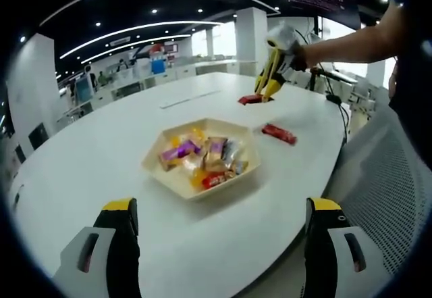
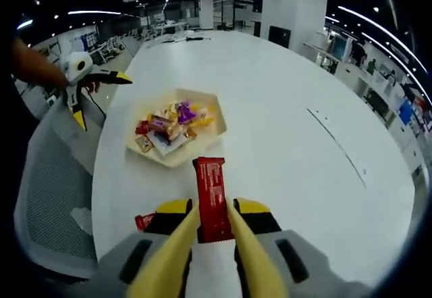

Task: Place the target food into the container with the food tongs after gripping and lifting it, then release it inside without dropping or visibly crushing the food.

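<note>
Two claws are at work over a big white counter (image 1: 101, 149). In the right gripper view, the right claw (image 2: 214, 234) holds yellow food tongs (image 2: 177, 254), and the tong tips are pinched on a long red snack bar (image 2: 213, 198). The bar points straight ahead, away from the claw, with its far end near the cream tray (image 2: 214, 128). It sits between the two tong arms, and it looks whole and not squashed. A second small red wrapper (image 2: 144, 221) lies just left of the tongs.

In the left gripper view, the left claw (image 1: 223, 224) is wide apart and holds nothing. It hangs near the counter edge, pointing at the tray (image 1: 156, 165). The tray has six sides and is full of wrapped sweets in purple, yellow, red and silver. A person's bare arm (image 1: 351, 41) reaches in from the right, out over the far side of the counter, with the tongs (image 1: 270, 75) pointing down at a red bar (image 1: 251, 99). Another red bar (image 1: 279, 134) lies flat to the right of the tray, well apart from it
</note>
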A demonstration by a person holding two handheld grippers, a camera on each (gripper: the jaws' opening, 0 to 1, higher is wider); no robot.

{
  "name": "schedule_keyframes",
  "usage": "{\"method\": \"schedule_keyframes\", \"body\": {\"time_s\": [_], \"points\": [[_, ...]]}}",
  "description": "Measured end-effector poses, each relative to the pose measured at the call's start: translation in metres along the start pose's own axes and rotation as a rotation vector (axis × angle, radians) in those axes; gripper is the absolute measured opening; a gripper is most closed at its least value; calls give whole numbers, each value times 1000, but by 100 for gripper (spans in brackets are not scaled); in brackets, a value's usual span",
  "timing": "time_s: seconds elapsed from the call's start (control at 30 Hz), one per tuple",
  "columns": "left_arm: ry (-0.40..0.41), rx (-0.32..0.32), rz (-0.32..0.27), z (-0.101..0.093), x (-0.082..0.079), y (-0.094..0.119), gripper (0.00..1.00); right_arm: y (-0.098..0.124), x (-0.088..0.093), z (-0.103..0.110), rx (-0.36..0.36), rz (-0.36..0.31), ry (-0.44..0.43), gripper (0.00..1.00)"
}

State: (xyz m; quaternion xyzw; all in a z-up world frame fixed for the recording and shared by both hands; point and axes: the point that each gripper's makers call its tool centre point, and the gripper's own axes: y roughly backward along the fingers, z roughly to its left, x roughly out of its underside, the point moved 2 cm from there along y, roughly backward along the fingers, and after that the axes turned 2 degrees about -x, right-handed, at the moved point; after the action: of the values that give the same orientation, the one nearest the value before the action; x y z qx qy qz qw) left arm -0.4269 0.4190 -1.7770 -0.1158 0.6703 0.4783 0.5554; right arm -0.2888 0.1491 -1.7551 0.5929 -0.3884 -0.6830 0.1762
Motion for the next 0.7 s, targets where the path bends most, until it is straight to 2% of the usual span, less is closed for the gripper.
{"method": "schedule_keyframes", "body": {"time_s": [0.7], "points": [[-12, 3, 0, -1, 0, 0, 99, -50, -89, 21, -61, -51, 105, 23]]}}
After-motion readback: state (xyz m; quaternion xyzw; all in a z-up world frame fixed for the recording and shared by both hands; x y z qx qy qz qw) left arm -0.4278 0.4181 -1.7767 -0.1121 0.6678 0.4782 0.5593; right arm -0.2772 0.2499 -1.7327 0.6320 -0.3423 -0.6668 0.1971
